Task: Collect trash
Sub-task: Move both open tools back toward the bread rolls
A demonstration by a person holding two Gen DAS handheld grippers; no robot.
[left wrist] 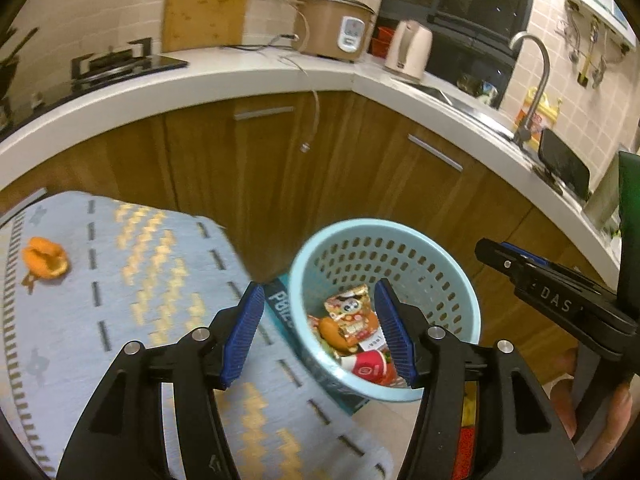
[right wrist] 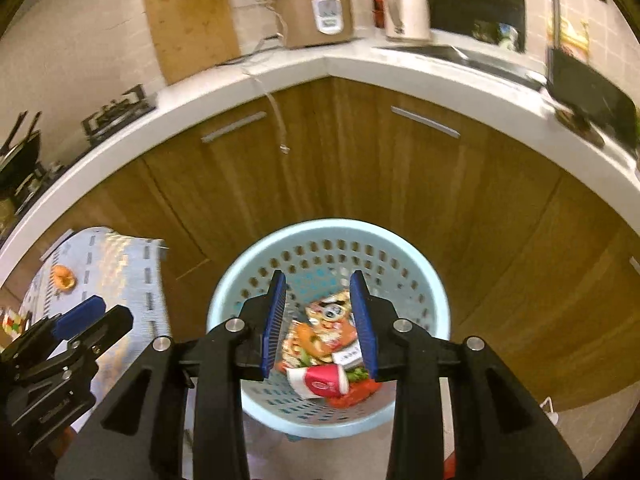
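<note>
1. Inside the pale-blue perforated plastic basket [right wrist: 424, 300], a printed snack wrapper [right wrist: 328, 328] and a red-and-white paper cup [right wrist: 320, 384] are seen, so much trash is judged collected.
2. Above it, the right hand-held gripper [right wrist: 320, 320] is held open and empty.
3. Beside it, the left hand-held gripper [left wrist: 320, 332] is likewise spread, nothing gripped.
4. On the blue patterned cloth [left wrist: 160, 280] an orange peel [left wrist: 44, 258] is left to collect.

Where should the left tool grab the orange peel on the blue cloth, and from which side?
Come straight down with the left tool, which is open and empty. The orange peel lies curled and cupped on the blue cloth, so pinch across a raised edge of it rather than trying to slide under. Nothing sits close beside it.
</note>
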